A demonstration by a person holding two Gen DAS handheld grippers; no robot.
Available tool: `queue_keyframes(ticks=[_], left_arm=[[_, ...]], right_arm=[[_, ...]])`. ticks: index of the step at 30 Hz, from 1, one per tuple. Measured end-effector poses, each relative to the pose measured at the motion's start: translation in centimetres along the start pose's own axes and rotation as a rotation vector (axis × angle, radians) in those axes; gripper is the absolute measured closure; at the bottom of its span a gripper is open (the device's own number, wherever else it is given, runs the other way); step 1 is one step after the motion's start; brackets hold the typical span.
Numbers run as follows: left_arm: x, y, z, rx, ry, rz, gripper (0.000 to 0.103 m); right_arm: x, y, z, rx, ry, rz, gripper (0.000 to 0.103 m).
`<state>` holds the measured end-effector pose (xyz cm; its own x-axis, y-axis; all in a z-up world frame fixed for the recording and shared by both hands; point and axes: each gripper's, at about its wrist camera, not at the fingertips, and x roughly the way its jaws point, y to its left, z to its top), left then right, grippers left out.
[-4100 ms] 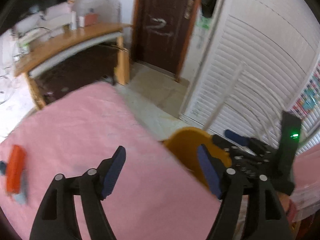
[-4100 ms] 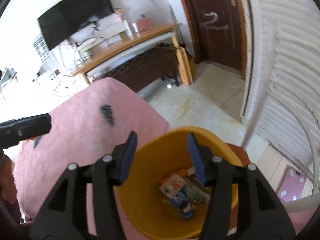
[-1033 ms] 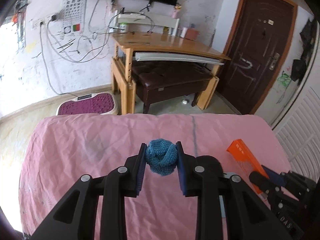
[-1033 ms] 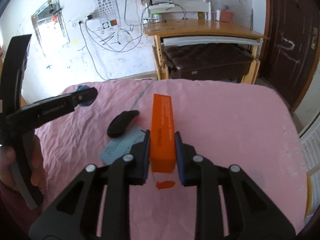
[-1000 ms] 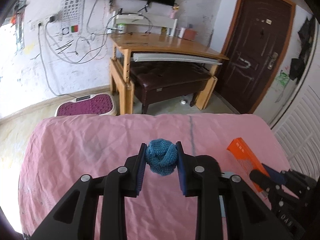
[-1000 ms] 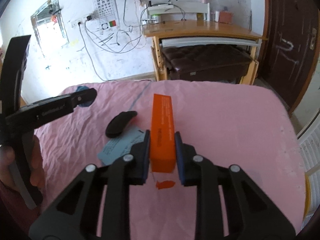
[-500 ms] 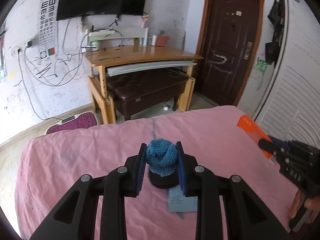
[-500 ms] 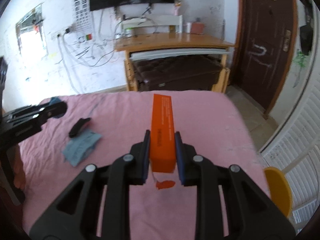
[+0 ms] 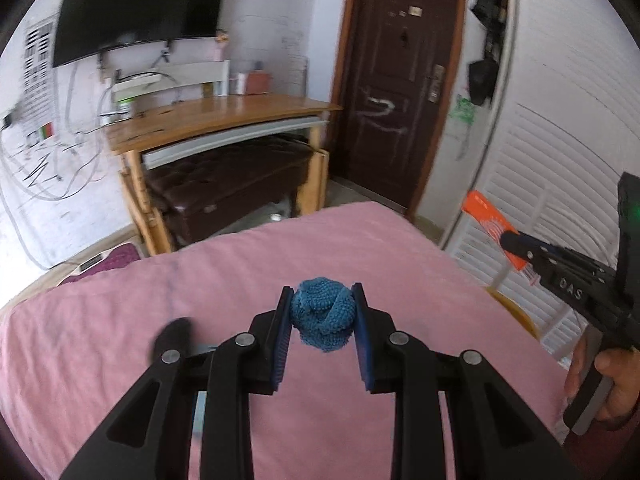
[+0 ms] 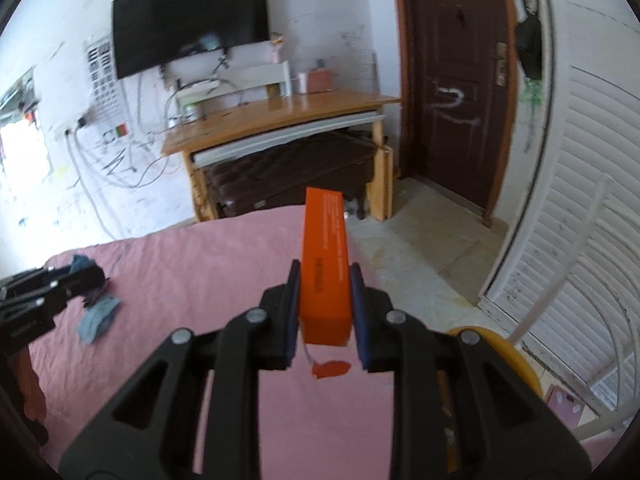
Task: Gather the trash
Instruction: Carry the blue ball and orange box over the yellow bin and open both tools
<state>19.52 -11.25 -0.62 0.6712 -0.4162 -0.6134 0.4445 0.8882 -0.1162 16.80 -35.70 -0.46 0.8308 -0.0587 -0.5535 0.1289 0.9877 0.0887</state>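
My left gripper (image 9: 322, 318) is shut on a blue knitted ball (image 9: 322, 323) and holds it above the pink bed (image 9: 280, 256). My right gripper (image 10: 325, 300) is shut on a long orange box (image 10: 325, 264), held above the bed's right part; it also shows in the left wrist view (image 9: 516, 246) at the right. The yellow bin (image 10: 506, 356) stands on the floor past the bed's right edge, partly hidden by the right gripper; its rim shows in the left wrist view (image 9: 516, 312). A black object (image 9: 174, 338) and a pale blue paper (image 10: 96, 318) lie on the bed.
A wooden desk (image 10: 280, 120) with a dark bench under it stands beyond the bed. A brown door (image 10: 452, 80) is at the back right. White louvred doors (image 10: 580, 208) and a white rail (image 10: 560, 248) line the right side. A TV (image 10: 188, 20) hangs on the wall.
Both grippers, each keeping its object, have swung right toward the bed's right edge. The yellow bin has come into view beside the right gripper. The black object now lies left of the left gripper.
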Motion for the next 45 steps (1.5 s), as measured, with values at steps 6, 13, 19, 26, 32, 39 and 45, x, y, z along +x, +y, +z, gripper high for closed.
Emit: queue_keyframes(ticks=[6, 13, 19, 26, 32, 39, 45], left_arm=[[1.6, -4.9, 0.8, 0.027, 0.034, -0.116, 0.079], [4.0, -10.9, 1.9, 0.068, 0.072, -0.194, 0.079], [5.6, -16.2, 2.3, 0.116, 0.090, -0.259, 0.079], [8.2, -20.2, 3.0, 0.152, 0.132, -0.291, 0.079], [9.8, -21.4, 2.8, 0.138, 0.165, -0.281, 0.079], [11.5, -21.1, 2.5, 0.101, 0.207, -0.264, 0.079], [13.2, -22.6, 2.1, 0.105, 0.261, -0.289, 0.078]], right_arm=[[-0.4, -4.5, -0.2, 0.046, -0.012, -0.090, 0.081], [0.9, -9.5, -1.7, 0.096, 0.035, -0.182, 0.081], [2.6, -12.0, -2.9, 0.139, 0.092, -0.214, 0.081], [3.4, -13.2, -3.5, 0.147, 0.136, -0.215, 0.081], [3.8, -14.1, -3.6, 0.166, 0.163, -0.208, 0.080], [2.6, -15.2, -3.4, 0.216, 0.144, -0.175, 0.058], [0.8, -17.9, -3.1, 0.294, 0.088, -0.208, 0.053]])
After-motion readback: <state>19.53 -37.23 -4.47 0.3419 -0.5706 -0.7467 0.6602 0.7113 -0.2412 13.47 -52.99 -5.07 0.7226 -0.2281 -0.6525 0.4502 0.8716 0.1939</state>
